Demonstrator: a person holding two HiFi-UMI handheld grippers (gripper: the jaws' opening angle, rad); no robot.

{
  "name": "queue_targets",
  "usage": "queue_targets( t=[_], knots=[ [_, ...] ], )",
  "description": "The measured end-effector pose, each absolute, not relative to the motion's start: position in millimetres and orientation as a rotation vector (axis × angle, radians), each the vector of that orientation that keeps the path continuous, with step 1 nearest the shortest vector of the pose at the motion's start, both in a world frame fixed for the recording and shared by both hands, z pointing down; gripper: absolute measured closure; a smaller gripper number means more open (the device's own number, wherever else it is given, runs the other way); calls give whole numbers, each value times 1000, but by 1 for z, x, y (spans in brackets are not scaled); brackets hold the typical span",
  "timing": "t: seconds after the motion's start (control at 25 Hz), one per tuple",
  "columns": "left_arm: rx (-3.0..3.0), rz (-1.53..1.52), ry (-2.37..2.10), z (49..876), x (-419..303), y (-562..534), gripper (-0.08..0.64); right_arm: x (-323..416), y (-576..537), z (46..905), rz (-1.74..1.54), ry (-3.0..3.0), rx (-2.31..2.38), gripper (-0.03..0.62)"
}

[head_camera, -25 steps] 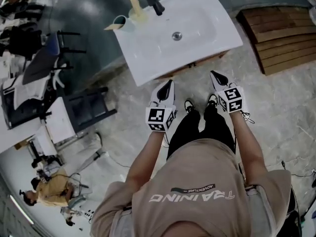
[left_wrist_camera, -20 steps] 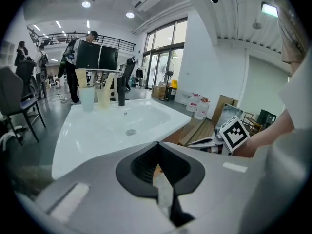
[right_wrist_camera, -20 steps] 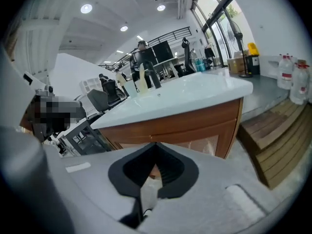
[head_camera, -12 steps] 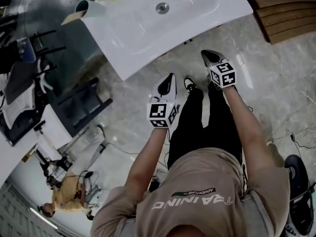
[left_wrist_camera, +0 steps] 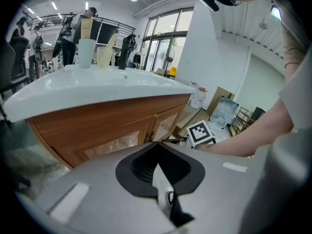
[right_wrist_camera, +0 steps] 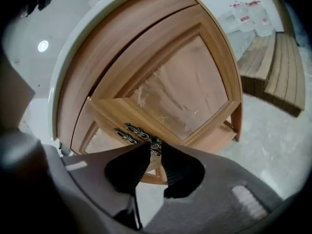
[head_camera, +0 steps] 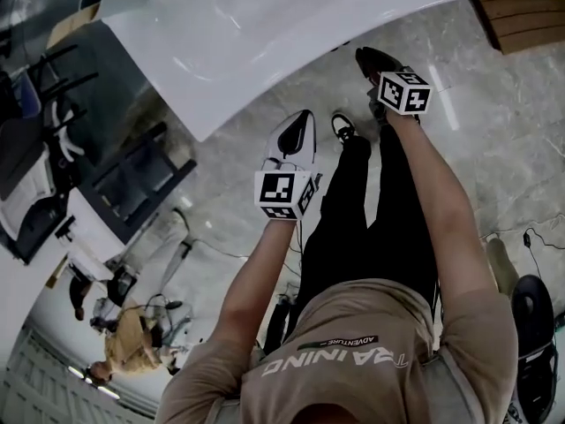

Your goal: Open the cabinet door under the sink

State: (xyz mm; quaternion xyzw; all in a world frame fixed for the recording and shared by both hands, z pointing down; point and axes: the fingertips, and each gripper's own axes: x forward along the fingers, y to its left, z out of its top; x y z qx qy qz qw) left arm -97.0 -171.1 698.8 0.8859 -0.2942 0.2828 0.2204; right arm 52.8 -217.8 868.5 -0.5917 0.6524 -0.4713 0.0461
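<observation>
The white sink (head_camera: 265, 42) tops a wooden cabinet, whose two doors show in the left gripper view (left_wrist_camera: 117, 143) and close up in the right gripper view (right_wrist_camera: 180, 91). Two ornate dark metal handles (right_wrist_camera: 138, 131) sit where the doors meet. My right gripper (right_wrist_camera: 155, 147) is at the handles, its jaws opening, with the end of one handle in the gap between them and the pads apart from it. In the head view it (head_camera: 366, 57) reaches under the sink's edge. My left gripper (left_wrist_camera: 157, 144) hangs shut and empty, short of the cabinet (head_camera: 298, 122).
Two cups (left_wrist_camera: 87, 52) and a black faucet (left_wrist_camera: 127, 45) stand on the sink. Wooden planks (right_wrist_camera: 273, 67) lie on the floor to the right of the cabinet. Chairs and a desk (head_camera: 79, 193) crowd the left, with another person (head_camera: 132, 343) behind.
Both grippers have sunk from above the sink's front edge to cabinet height. The right one has rolled and gone in under the sink's rim. The sink has slid up the head view.
</observation>
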Motion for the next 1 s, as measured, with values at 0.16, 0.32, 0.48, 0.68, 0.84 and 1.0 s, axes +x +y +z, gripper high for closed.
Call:
queue_targets(
  t=[0.16,0.32,0.48,0.68,0.84,1.0],
  knots=[
    [2428,805,-806,718,-103,-173,545,53,-231,883,-1482,1742,-1664,511],
    [2414,816,-776,732,-103,-173,544,48,-243,891,-1474,1636,-1513,485],
    [2412,820,-741,740,-102,-173,545,48,-237,893,-1451,1556,-1398,453],
    [2397,824,-750,747,-104,-176,545,44,-241,884,-1418,1587,-1283,453],
    [2382,833,-742,750,-105,-176,544,45,-255,881,-1408,1558,-1231,453],
    [2388,843,-723,749,-100,-157,545,46,-243,873,-1391,1433,-1090,454]
  ],
)
